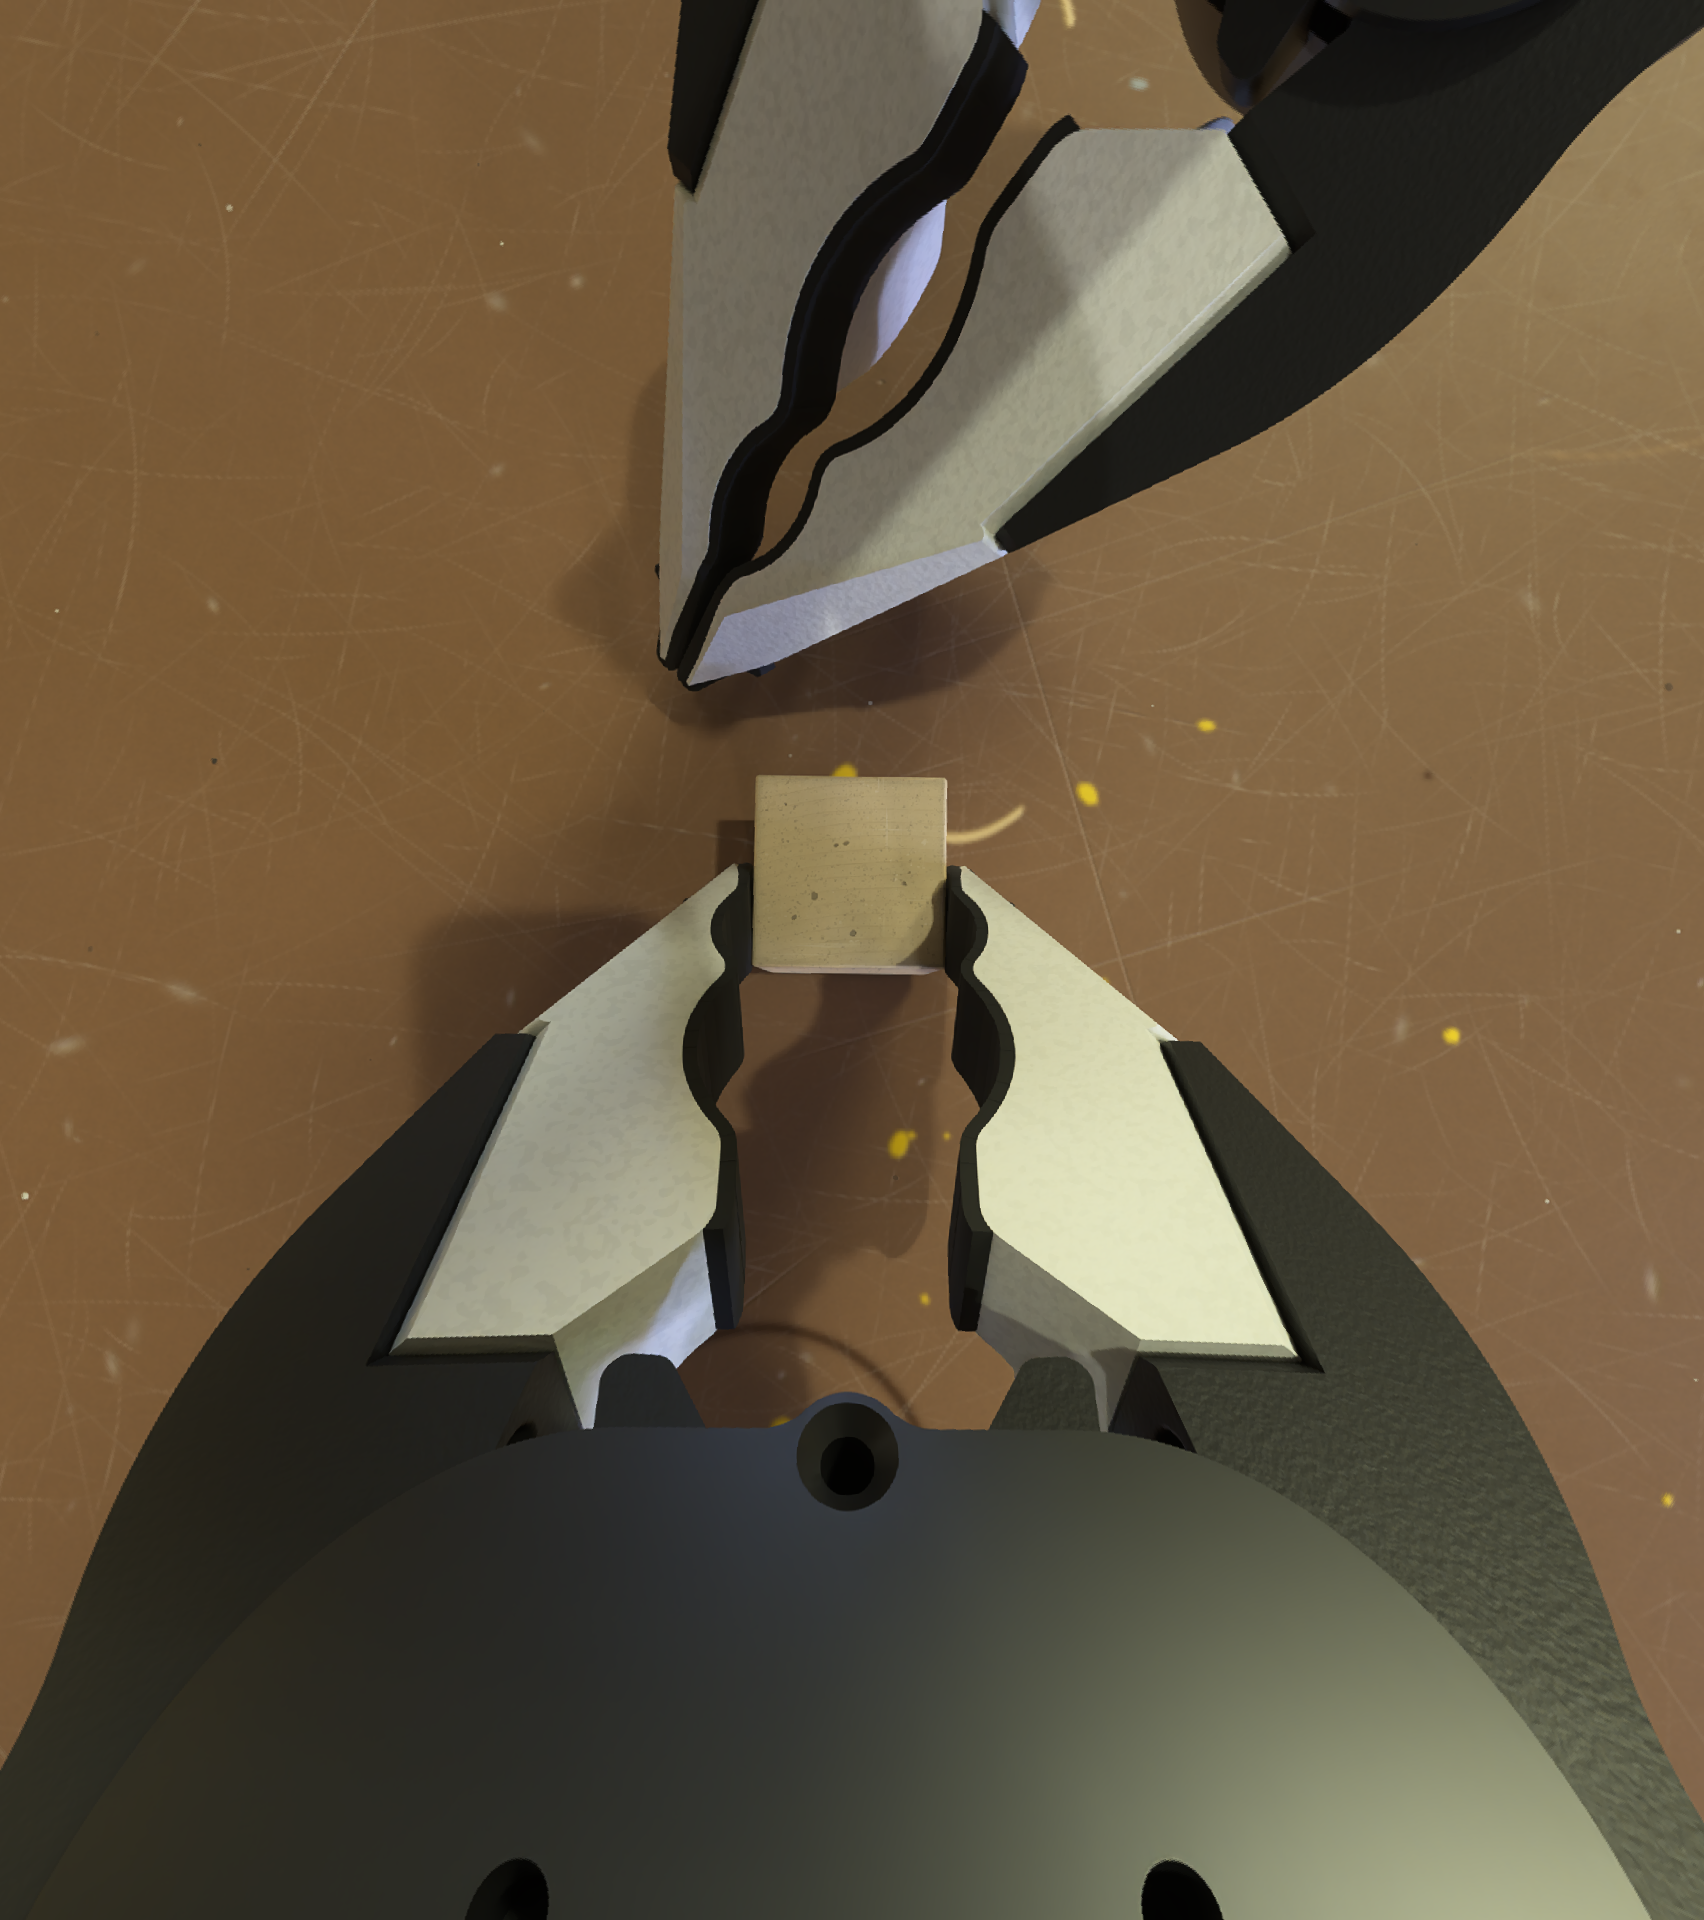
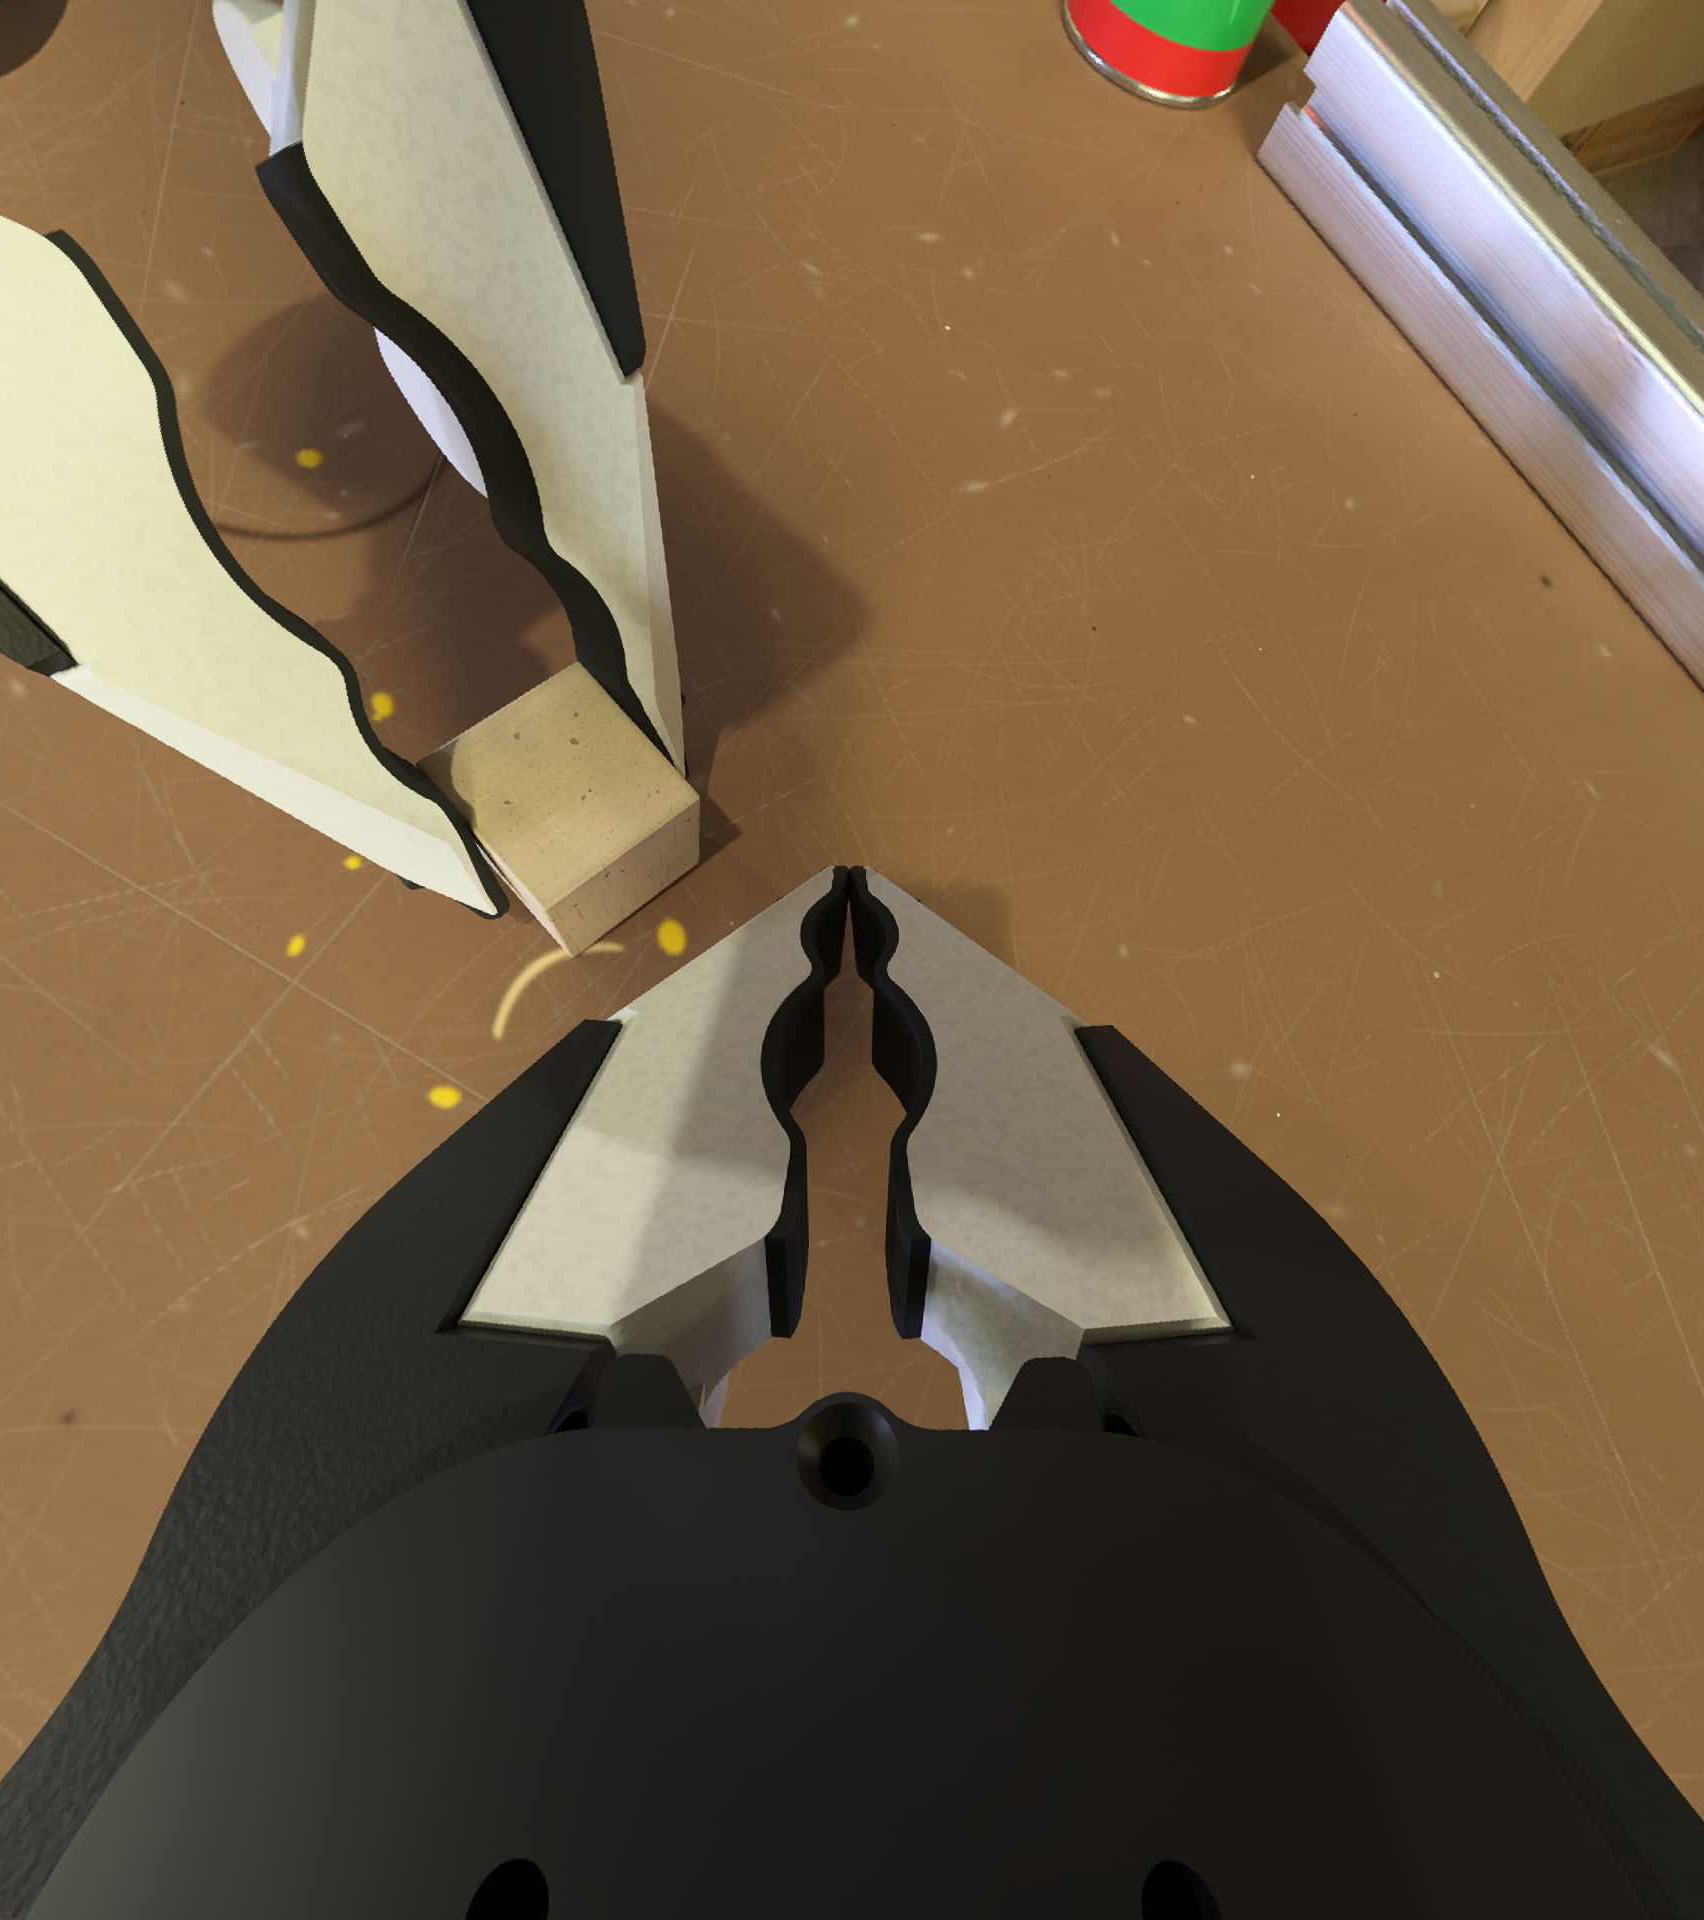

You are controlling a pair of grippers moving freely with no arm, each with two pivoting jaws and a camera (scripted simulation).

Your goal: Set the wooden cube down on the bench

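Observation:
A small pale wooden cube sits between the fingertips of my left gripper, whose pads touch it on both sides. In the right wrist view the cube is at or just above the scratched brown bench, with its shadow tight against it, and the left gripper comes in from the upper left. My right gripper is shut and empty, its tips a short way to the right of the cube. It also shows in the left wrist view, pointing down just beyond the cube.
A red and green can stands at the far edge. A long aluminium rail runs along the bench's right side, with boxes beyond it. Yellow specks dot the bench around the cube.

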